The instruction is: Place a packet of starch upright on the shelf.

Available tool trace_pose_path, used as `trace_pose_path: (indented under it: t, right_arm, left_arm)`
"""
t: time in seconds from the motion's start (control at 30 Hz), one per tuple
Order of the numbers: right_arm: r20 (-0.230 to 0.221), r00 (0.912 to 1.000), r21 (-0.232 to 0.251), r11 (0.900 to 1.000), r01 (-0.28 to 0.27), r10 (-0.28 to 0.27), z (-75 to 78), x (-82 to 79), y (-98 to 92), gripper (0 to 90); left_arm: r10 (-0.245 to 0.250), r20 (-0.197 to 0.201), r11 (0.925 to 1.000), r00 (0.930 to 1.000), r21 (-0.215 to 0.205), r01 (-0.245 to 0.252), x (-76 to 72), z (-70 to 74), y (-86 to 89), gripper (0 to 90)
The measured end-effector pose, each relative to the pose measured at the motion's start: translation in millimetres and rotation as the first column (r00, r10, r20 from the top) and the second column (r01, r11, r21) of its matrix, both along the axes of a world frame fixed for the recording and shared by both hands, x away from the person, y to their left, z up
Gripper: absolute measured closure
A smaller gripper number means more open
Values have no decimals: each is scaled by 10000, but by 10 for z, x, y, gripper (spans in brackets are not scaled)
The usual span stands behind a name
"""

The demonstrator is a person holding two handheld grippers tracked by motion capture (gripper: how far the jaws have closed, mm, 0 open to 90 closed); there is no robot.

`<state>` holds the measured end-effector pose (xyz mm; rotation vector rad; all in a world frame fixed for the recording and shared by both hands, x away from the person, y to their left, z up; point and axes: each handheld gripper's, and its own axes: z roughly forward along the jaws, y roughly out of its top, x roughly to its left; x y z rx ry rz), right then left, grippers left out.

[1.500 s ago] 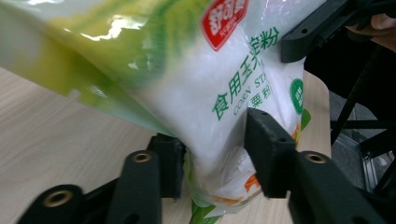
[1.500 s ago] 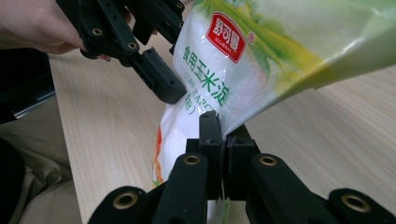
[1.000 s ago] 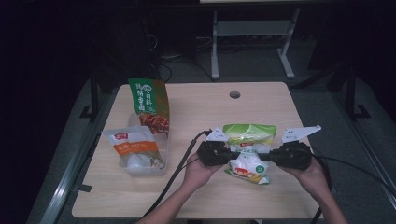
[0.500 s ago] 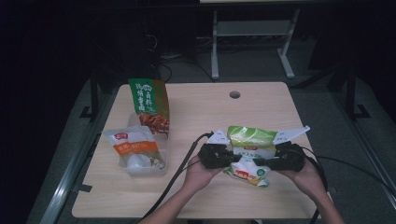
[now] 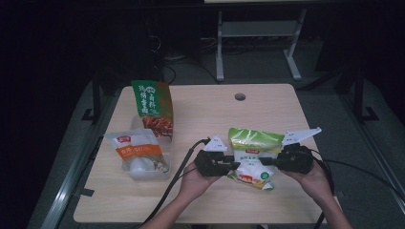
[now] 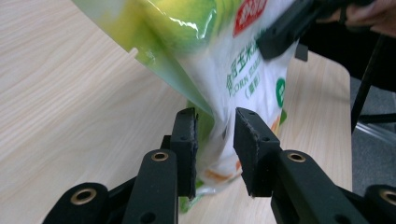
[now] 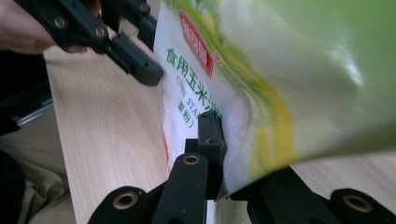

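High view: clear tub [image 5: 143, 172] holds orange-white pouch [image 5: 138, 151].

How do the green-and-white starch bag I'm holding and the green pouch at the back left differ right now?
The starch bag is pale green and white, tilted, between the left gripper and right gripper. The green pouch is darker green with a reddish food picture, standing upright, ungripped. Both are printed plastic food packs over the same wooden table.

Starch bag [image 5: 253, 155] mid-table btwn both tools, tub [image 5: 143, 164] left, tall pouch [image 5: 154, 107] behind tub
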<state>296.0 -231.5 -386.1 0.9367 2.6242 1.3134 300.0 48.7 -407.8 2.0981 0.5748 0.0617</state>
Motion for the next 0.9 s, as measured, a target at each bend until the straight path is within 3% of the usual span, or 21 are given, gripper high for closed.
trace_pose_path:
  t: [0.37, 0.5, 0.6, 0.7, 0.9]
  right_arm:
    - [78, 9999, -318, 9995, 81, -78, 130, 43, 135, 893]
    - [201, 9998, -696, 9976, 6, 8, 215, 91, 201, 894]
    - [29, 9999, -795, 9967, 139, -137, 287, 117, 254, 895]
    - [126, 9999, -778, 9970, 8, 2, 313, 159, 274, 895]
    - [-103, 9999, -716, 9974, 70, -78, 377, 232, 359, 895]
  left_arm:
    - [82, 123, 9999, 9999, 132, -84, -136, -5, 201, 590]
    - [114, 352, 9993, 9993, 351, -127, -199, -5, 319, 538]
    - [238, 325, 9994, 9992, 260, -246, -262, -11, 388, 493]
    - [206, 402, 9994, 9990, 271, -217, -309, -10, 447, 474]
    - [245, 521, 9995, 9983, 199, -255, -415, -16, 566, 433]
